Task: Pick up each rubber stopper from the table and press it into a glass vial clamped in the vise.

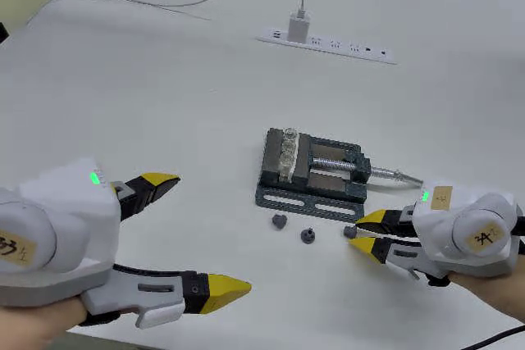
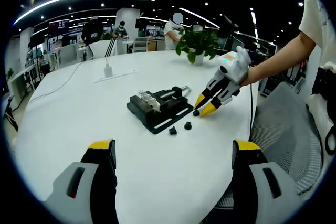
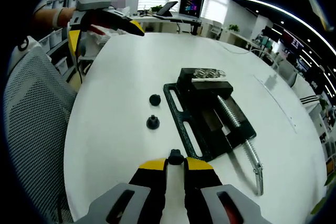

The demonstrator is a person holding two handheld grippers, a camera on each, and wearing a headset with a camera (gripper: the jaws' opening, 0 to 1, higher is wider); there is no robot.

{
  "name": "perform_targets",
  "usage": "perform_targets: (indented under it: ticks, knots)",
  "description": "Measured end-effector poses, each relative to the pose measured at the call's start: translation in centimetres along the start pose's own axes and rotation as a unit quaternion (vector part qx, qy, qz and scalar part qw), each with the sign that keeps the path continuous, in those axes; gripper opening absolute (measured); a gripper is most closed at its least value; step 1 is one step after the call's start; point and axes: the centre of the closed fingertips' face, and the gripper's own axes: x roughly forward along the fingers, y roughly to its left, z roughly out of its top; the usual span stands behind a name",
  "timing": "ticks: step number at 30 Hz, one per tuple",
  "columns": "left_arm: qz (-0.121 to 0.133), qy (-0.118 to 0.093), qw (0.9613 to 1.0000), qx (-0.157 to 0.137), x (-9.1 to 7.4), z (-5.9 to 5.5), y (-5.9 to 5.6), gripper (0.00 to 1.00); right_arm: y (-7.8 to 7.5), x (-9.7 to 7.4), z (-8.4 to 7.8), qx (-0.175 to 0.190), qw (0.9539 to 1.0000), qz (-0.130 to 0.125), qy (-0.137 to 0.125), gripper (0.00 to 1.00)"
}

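1. Head view has the dark grey metal bench vise [image 1: 316, 176] near the middle of the white table [image 1: 164, 96]. Clamped in it is a short row of clear glass vials [image 1: 289, 153], standing upright at the end away from the screw handle.
2. From the right gripper view the vial rims glint together. I would guess three, but I cannot count them for certain, nor tell whether any is plugged.
3. Three small dark rubber stoppers [image 1: 308, 236] lie on the table in a loose row just in front of the vise.
4. The rightmost stopper [image 3: 176, 156] sits right at the yellow tips of the right gripper [image 3: 177, 165]. The jaws are drawn narrow around it. I cannot tell whether they pinch it or merely bracket it.
5. The left gripper [image 1: 195, 234] is spread wide with nothing between its jaws, over bare table well apart from the vise. Its body is cut off at the frame's lower left.
6. Far across the table lies a white power strip [image 1: 328, 41] with a white charger [image 1: 298, 29] plugged in. Its cable runs out of frame.
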Motion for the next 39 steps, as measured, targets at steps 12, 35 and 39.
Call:
perform_targets:
  ticks: [12, 35, 39]
  knots:
    - [-0.018, 0.007, 0.9998, 0.005, 1.0, -0.1, -0.9, 0.89, 0.1, -0.6, 0.2, 0.000, 1.0000, 0.003, -0.004, 0.08]
    - [-0.089, 0.003, 0.9905, 0.104, 5.2, 3.1, -3.5, 0.71, 0.9, -9.5, 5.8, -0.095, 0.9951, 0.024, 0.011, 0.07]
    - [-0.119, 0.008, 0.9838, 0.133, 6.0, 3.7, -4.8, 0.61, 1.3, -10.3, 6.2, -0.129, 0.9905, 0.034, 0.034, 0.07]
